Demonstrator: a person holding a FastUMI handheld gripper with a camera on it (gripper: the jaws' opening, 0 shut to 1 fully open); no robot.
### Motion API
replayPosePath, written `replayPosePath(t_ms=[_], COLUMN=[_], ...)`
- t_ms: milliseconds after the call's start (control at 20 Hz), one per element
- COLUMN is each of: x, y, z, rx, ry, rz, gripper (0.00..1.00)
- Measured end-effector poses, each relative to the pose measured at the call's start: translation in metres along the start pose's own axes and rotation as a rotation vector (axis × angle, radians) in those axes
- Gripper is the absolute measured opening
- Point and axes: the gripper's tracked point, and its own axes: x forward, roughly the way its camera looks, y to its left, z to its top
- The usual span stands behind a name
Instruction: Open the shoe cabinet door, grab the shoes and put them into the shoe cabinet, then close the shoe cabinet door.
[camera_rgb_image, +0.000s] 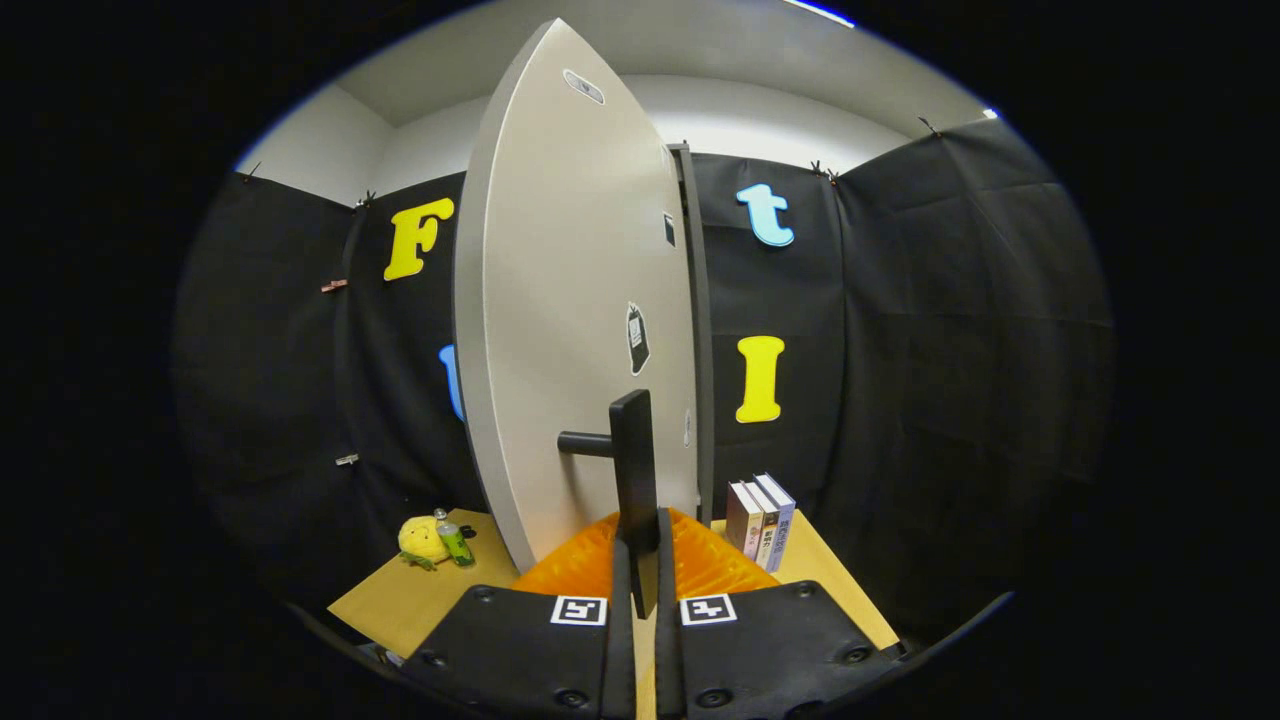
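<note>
Hidden and unreadable parts around the cabinet door

The shoe cabinet door (575, 330) hides the cabinet's inside and much of its frame. The handle's (634, 470) lower end sinks between the gripper (645, 560) fingers; contact cannot be judged. Door stickers and the books' (760, 522) spines are too small to make out.

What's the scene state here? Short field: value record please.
gripper: gripper shut on the door handle, a finger on each side of the bar
handle: door handle, dark upright bar on a short stem
door: cabinet door, pale, swung partly open, edge-on toward the camera
surface: wooden table
left of door: yellow plush toy with a small green bottle beside it
right of door: books standing upright
shoes: none identifiable
</note>
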Motion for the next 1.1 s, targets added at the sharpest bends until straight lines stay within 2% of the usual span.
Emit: replayPosePath(t_ms=[150, 300, 350, 400, 650, 800, 1100], x=[0.002, 0.01, 0.011, 0.01, 0.0, -0.013, -0.048], y=[-0.022, -0.049, -0.057, -0.06, -0.061, -0.064, -0.07], z=[0.002, 0.004, 0.007, 0.004, 0.001, -0.002, 0.014], rx=[0.024, 0.007, 0.013, 0.036, 0.037, 0.055, 0.026], ry=[-0.011, -0.016, -0.016, 0.002, -0.006, -0.009, -0.102], rz=[-0.009, -0.061, -0.056, -0.039, 0.014, 0.013, -0.101], gripper=[0.11, 0.11, 0.06, 0.06, 0.06, 0.1, 0.14])
